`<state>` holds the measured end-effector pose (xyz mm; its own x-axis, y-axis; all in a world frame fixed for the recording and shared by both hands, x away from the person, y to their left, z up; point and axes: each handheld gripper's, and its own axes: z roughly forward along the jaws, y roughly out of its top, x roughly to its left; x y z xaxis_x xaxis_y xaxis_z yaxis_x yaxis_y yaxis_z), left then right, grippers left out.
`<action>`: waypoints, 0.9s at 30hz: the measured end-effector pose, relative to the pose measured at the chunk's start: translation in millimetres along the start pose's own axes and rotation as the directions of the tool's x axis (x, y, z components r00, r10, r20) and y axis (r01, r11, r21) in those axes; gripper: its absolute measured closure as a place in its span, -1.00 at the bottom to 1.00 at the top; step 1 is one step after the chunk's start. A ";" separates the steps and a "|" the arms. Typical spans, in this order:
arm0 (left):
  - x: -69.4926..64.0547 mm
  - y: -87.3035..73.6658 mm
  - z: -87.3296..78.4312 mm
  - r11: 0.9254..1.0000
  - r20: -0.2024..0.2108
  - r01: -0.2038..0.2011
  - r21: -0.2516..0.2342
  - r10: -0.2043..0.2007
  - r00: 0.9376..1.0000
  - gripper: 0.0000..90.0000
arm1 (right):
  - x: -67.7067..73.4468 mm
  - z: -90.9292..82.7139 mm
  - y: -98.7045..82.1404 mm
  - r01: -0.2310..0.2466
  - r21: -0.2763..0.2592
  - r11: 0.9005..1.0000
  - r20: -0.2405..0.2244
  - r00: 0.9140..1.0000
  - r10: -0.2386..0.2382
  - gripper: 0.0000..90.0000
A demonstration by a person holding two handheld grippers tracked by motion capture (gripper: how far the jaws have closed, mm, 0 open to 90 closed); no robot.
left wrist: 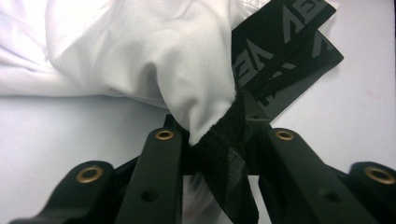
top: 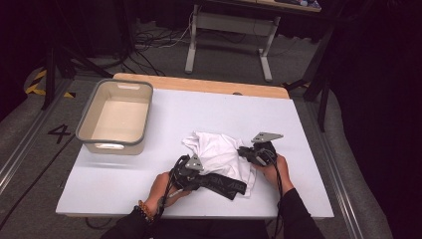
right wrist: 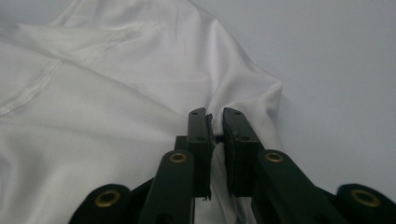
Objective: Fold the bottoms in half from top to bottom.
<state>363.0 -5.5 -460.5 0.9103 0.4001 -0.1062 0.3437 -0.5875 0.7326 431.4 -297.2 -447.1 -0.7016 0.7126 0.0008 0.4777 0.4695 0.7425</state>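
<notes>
High view shows left tongs [top: 211, 180] and right tongs [top: 242, 152] both clamped on the white garment [top: 219, 152], so lift evenly, keeping its black waistband [top: 224, 185] pinched.

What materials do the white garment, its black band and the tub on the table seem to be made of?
White garment: thin, smooth knit fabric with a slight sheen, probably synthetic; it drapes in soft folds and shows stitched seams.
Black band: woven elastic, matte, with grey lettering woven or printed on it.
Tub: likely moulded plastic, beige with a grey rim, smooth and rigid, with handle slots.
</notes>
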 end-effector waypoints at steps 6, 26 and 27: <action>-2.0 2.4 -2.9 1.000 -0.021 -0.029 -0.002 0.029 0.999 0.74 | -4.8 -15.0 -0.3 -0.013 -0.095 0.995 0.048 0.999 0.018 0.86; -6.7 -2.4 -2.5 1.000 -0.023 -0.008 0.000 0.008 1.000 0.73 | -5.4 5.9 -0.9 -0.155 0.039 0.987 0.068 0.986 0.152 -0.28; -6.6 -2.5 -2.4 1.000 -0.023 -0.009 -0.001 0.009 1.000 0.73 | -1.7 6.7 -0.4 -0.135 0.039 0.990 0.069 0.989 0.132 -0.13</action>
<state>355.5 -5.1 -460.1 0.9076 0.4113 -0.0842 0.3357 -0.5905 0.7339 436.0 -295.1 -451.8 -0.5945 0.8024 0.0526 0.5879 0.3890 0.7093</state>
